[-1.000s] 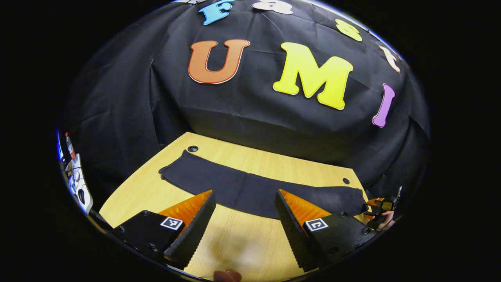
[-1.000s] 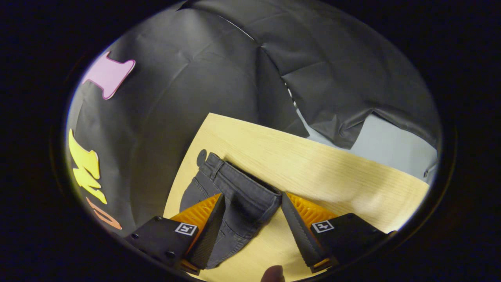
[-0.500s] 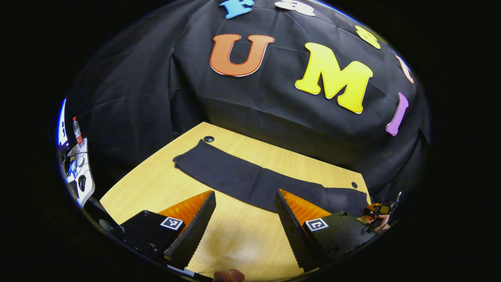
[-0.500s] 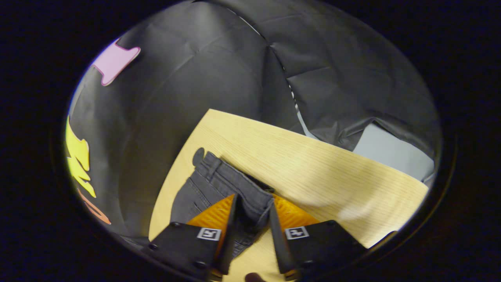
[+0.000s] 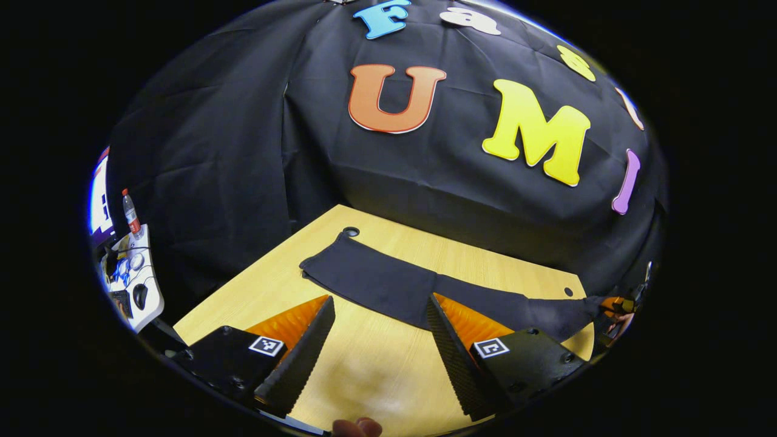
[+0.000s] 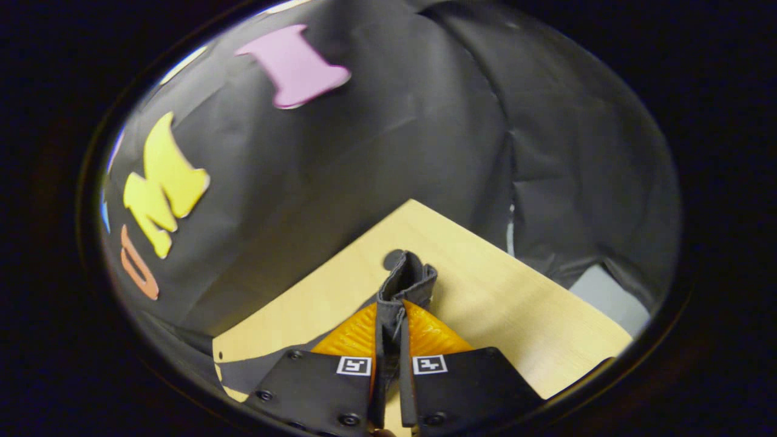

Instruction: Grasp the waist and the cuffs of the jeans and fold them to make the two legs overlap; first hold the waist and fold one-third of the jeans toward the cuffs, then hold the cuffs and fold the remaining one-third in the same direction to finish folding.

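Observation:
Dark jeans (image 5: 413, 285) lie as a long flat strip across the wooden table (image 5: 376, 364), cuffs at the far left, waist at the right. My left gripper (image 5: 379, 340) hangs open over bare wood in front of the jeans' middle, holding nothing. Both fingers of my right gripper (image 6: 390, 306) are shut on the waist of the jeans (image 6: 405, 282), and a fold of the waistband sticks up beyond the fingertips, raised off the table (image 6: 516, 303). That right gripper (image 5: 613, 303), with the hand holding it, sits at the jeans' right end in the left gripper view.
Round holes mark the table's far corners (image 5: 350, 232) (image 5: 568, 292). The black cloth wall closes in behind the table. Off the left side stands a white desk (image 5: 136, 279) with a bottle (image 5: 128, 212) and small items.
My right gripper went from open around the waist to shut on it, then turned and raised the waistband. The left gripper stayed open and drifted slightly.

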### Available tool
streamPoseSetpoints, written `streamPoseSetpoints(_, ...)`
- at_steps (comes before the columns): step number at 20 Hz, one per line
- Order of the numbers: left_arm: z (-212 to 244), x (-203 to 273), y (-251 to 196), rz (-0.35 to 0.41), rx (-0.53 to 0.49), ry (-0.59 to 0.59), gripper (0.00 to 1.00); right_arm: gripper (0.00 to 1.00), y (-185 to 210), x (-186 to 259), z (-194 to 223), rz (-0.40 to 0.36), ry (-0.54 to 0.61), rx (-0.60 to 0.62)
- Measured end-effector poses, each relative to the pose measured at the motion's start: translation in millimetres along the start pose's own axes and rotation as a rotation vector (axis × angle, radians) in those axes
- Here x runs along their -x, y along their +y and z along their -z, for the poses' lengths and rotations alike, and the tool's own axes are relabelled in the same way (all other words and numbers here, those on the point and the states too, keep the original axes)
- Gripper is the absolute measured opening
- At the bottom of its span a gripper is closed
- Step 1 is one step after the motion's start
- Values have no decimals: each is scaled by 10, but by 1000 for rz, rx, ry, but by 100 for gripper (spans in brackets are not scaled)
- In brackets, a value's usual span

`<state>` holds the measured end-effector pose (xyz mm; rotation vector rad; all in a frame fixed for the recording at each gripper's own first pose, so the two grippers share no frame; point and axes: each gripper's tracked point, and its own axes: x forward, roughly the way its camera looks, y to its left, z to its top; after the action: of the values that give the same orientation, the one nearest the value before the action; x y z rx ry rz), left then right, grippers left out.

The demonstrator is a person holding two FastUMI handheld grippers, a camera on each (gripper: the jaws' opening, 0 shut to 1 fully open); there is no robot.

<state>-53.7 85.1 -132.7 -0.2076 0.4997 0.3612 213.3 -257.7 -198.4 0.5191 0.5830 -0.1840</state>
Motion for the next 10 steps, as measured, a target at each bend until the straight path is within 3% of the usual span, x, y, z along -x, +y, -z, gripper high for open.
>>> streamPoseSetpoints(4, -18, -34, 194, 22, 49, -11, 97, 7, 970, 194, 154, -87, -35, 156)
streamPoseSetpoints(5, -41, -40, 264, 21, 63, -19, 97, 14, 1208, 216, 243, -108, -32, 188)
streamPoseSetpoints(6, -70, -42, 367, 15, 77, -28, 98, 10, 1457, 268, 385, -134, -18, 220)
streamPoseSetpoints(10, -74, 6, 854, -38, 133, -39, 97, 10, 2261, 272, 1051, -216, 57, 340)
